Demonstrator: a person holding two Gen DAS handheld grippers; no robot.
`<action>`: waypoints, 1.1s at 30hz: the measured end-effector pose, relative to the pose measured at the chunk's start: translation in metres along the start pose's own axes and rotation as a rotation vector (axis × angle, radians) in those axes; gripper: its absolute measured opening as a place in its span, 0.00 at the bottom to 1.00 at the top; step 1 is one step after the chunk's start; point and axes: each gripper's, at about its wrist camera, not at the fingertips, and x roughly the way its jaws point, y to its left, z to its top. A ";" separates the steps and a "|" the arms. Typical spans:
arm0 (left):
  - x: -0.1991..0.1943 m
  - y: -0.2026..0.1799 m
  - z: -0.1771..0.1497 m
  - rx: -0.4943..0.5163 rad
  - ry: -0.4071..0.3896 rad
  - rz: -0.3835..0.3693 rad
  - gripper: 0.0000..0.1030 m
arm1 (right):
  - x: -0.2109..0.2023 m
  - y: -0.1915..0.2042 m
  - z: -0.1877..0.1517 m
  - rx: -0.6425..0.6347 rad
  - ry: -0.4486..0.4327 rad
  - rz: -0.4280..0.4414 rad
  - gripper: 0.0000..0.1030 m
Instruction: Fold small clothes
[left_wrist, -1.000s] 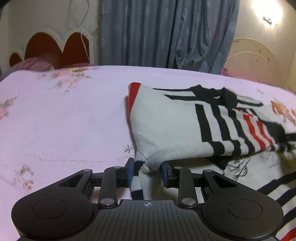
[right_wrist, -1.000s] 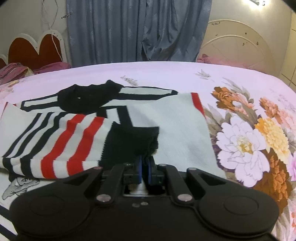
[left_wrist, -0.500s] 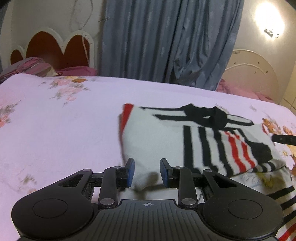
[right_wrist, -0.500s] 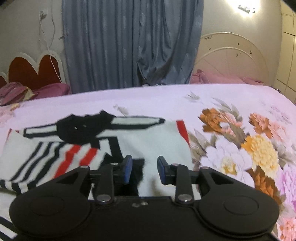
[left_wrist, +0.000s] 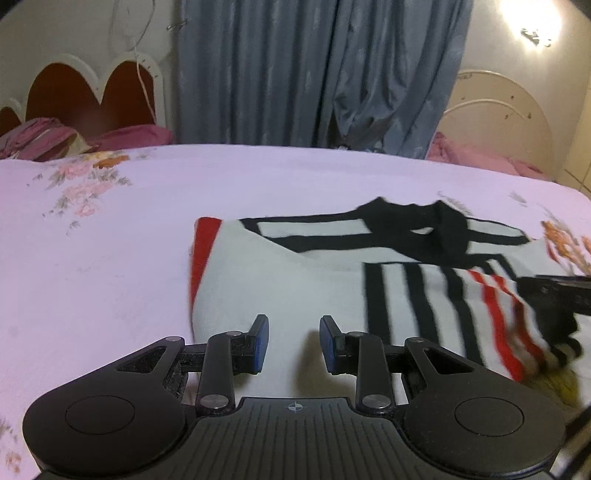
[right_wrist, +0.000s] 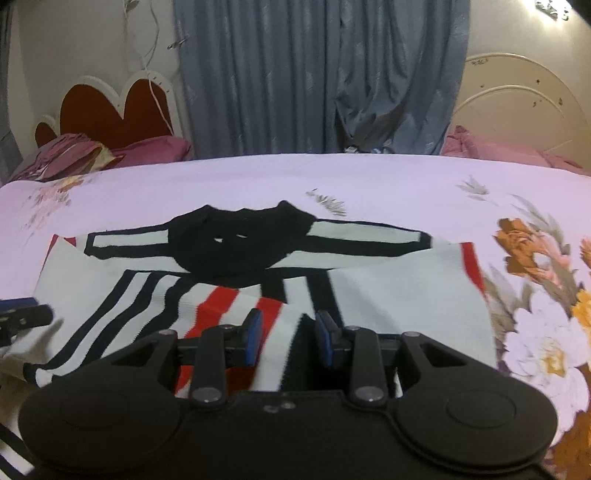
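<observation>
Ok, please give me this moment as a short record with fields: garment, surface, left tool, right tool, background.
garment: striped sweater, white with black and red stripes, sleeves folded over the body, black collar on the far side
surface: pink floral bedsheet
left tool: open, nothing between the pads
right tool: open, jaws just opened, above the sweater
background: grey-blue curtain

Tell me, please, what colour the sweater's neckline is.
Black; the neckline of the striped sweater shows best in the right wrist view.
</observation>
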 end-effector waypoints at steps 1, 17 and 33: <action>0.006 0.002 0.002 -0.004 0.004 0.008 0.28 | 0.002 0.001 0.000 0.002 0.002 0.003 0.30; 0.050 0.024 0.021 -0.064 -0.022 0.027 0.30 | 0.033 -0.021 -0.007 -0.045 -0.004 -0.113 0.44; -0.007 -0.008 0.006 0.021 -0.048 0.008 0.30 | -0.013 -0.001 -0.008 -0.049 -0.027 -0.008 0.41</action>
